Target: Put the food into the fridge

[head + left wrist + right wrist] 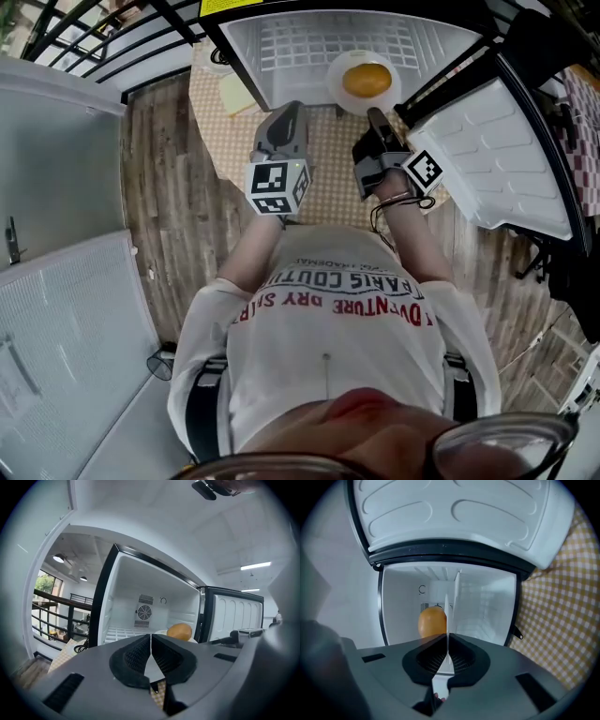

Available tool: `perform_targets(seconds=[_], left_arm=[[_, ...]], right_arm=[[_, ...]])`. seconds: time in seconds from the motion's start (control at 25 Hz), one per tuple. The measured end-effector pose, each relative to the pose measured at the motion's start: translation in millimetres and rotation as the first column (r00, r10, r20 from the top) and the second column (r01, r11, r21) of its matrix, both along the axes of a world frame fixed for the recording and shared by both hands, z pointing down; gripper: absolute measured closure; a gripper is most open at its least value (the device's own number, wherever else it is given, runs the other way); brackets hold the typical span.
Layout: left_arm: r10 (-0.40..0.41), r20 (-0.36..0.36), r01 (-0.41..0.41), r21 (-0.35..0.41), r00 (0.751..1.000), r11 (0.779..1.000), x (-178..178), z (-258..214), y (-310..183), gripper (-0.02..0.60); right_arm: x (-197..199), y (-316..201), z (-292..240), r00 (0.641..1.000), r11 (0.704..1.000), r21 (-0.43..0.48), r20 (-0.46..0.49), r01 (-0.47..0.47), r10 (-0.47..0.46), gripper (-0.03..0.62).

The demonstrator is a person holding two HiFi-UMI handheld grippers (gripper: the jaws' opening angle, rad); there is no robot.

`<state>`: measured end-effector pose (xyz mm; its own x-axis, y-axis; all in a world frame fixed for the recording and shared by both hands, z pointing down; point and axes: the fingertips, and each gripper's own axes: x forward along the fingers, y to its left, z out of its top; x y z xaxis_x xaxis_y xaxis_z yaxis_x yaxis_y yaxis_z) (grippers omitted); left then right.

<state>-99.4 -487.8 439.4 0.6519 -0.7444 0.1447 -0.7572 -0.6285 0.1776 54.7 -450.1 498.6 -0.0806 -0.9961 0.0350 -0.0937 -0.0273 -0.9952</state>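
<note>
1. Your right tool (448,645) is pinching the plate (336,94) by its rim, carrying the orange food (367,80) at the fridge (248,56) mouth, upper centre of the head view.
2. Be holding the plate level while sliding it inside.
3. Your left tool (151,641) is hanging closed and empty, lower left of the plate.

Both bare forearms reach forward from the torso, side by side and a little apart. The left grey two-jaw tool (284,111) points ahead, roughly level. Its ribbed black pads (136,654) are pressed together with nothing between them. The right grey two-jaw tool (375,117) is rolled onto its side, its jaws clamped on the near rim of a round white plate (337,89), which stands edge-on between its pads.
</note>
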Motion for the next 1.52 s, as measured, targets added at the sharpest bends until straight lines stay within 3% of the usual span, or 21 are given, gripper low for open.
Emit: perform_targets(seconds=[0.4, 1.12, 1.44, 1.52], left_arm=[[0.085, -0.015, -0.086, -0.044, 0.996, 0.995, 2.1, 16.0, -42.0, 0.554], [0.118, -0.023, -0.12, -0.084, 0.993, 0.989, 11.5, 31.2, -63.6, 0.554], [0.106, -0.018, -0.107, -0.089, 0.994, 0.99, 9.6, 34.8, -62.2, 0.554], [0.103, -0.016, -0.104, -0.087, 0.995, 0.991, 8.5, 33.7, -61.3, 0.554]], right_arm=[[-0.1, -69.4, -3.3, 0.996, 0.996, -0.028, 0.002, -0.086, 0.086, 0.56], [-7.2, -119.0, 13.4, 0.993, 0.989, -0.117, 0.064, -0.09, 0.098, 0.56], [-12.2, -130.2, 2.7, 0.997, 0.997, -0.051, 0.059, -0.055, 0.058, 0.559], [-12.7, -129.5, -2.5, 0.998, 0.998, -0.036, 0.034, -0.051, 0.052, 0.522]])
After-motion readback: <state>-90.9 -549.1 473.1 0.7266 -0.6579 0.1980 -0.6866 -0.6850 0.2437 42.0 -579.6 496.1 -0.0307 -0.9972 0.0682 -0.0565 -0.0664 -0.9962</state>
